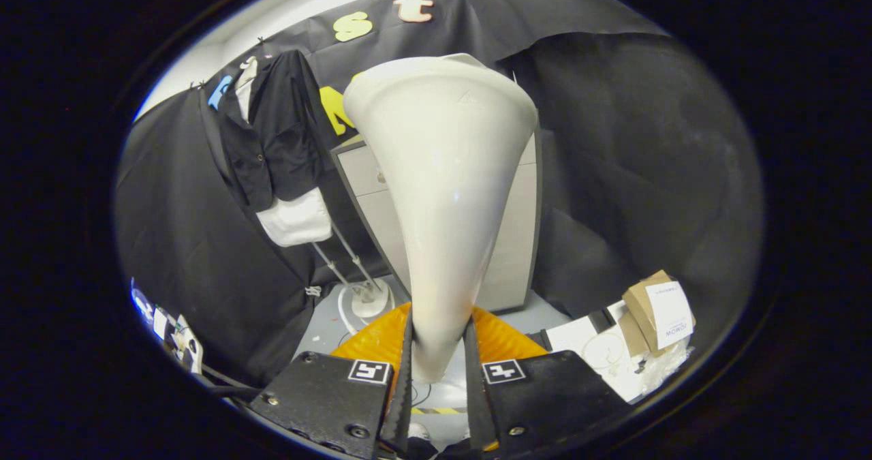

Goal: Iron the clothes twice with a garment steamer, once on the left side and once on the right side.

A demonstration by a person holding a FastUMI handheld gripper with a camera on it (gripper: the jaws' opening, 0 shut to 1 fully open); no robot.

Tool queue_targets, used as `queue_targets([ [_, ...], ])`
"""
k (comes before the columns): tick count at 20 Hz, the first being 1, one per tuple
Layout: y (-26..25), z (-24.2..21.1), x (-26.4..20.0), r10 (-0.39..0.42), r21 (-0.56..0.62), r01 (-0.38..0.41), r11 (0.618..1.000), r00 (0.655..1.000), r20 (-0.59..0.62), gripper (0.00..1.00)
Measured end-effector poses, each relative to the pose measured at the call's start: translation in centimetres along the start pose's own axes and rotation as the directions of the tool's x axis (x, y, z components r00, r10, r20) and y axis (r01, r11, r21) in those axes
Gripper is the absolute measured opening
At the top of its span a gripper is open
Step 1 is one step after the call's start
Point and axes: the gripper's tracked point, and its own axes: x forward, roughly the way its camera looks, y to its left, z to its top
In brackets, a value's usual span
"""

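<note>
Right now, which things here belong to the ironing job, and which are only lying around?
For the job:
- white cone-shaped steamer head, gripped between the gripper fingers
- black jacket over a white shirt, hanging on a stand

Lying about:
- brown cardboard box
- grey cabinet
- orange ribbed object

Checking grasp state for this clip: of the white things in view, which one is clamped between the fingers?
The white cone-shaped plastic steamer head: the gripper pinches its narrow end. The white shirt hem under the black jacket hangs far beyond, untouched.
</note>
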Motion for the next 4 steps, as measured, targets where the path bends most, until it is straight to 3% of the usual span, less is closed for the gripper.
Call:
queue_targets([
  [4,-0.21,-0.23,-0.41,-0.005,0.004,0.006,1.0,1.0,-0.007,0.36],
])
